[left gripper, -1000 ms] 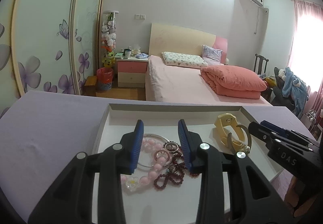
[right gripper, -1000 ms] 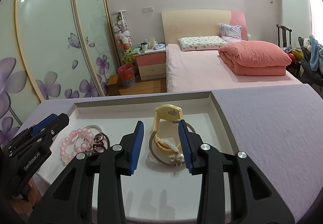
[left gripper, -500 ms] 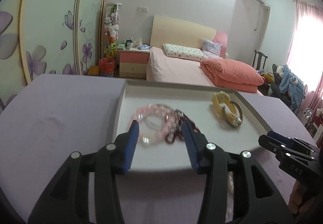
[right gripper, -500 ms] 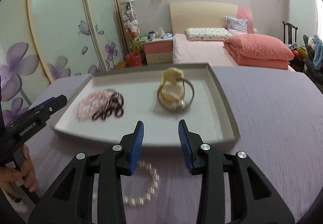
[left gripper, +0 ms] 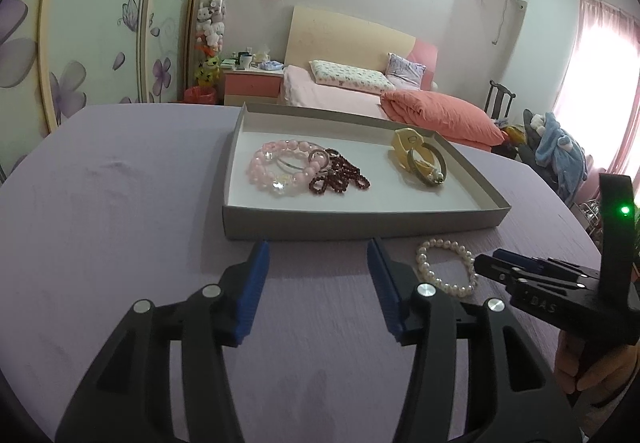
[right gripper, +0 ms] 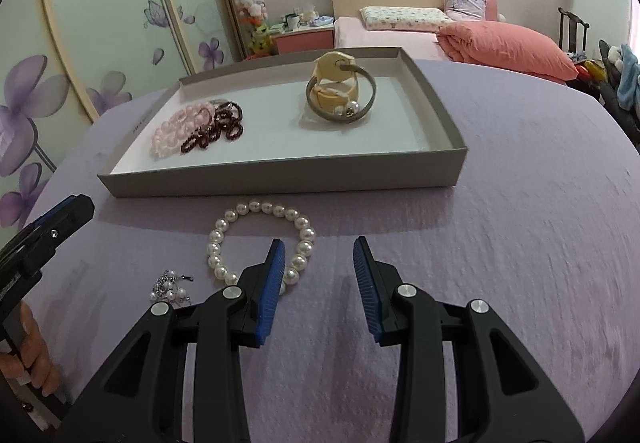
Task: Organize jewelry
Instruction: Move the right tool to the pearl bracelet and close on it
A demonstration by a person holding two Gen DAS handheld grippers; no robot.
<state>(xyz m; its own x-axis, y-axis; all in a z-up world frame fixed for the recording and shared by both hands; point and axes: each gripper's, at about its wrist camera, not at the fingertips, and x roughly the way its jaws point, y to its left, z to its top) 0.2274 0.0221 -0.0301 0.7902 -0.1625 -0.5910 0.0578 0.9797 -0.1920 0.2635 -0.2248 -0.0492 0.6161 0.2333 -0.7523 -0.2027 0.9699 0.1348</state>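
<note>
A grey tray (left gripper: 360, 227) (right gripper: 280, 179) sits on the purple cloth. It holds a pink bead bracelet (left gripper: 272, 167) (right gripper: 176, 127), a dark red bead string (left gripper: 340, 177) (right gripper: 216, 127), a yellow watch (left gripper: 408, 147) (right gripper: 334, 83) and a grey bangle (left gripper: 430, 167) (right gripper: 340, 103). A white pearl bracelet (left gripper: 444, 267) (right gripper: 260, 243) lies on the cloth in front of the tray. A small pearl trinket (right gripper: 170, 289) lies left of it. My left gripper (left gripper: 318, 275) is open and empty before the tray. My right gripper (right gripper: 320, 267) is open and empty, its left finger beside the pearl bracelet.
The table is covered with purple cloth (left gripper: 120, 203). A bed (left gripper: 360, 95) with a folded salmon quilt (right gripper: 504, 43) stands behind it. A wardrobe with flower doors (right gripper: 100, 23) is at the left. A pink nightstand (left gripper: 252, 83) stands beside the bed.
Both grippers have drawn back from over the tray toward the near side of the table. The pearl bracelet and trinket on the cloth have come into view. Both stay open.
</note>
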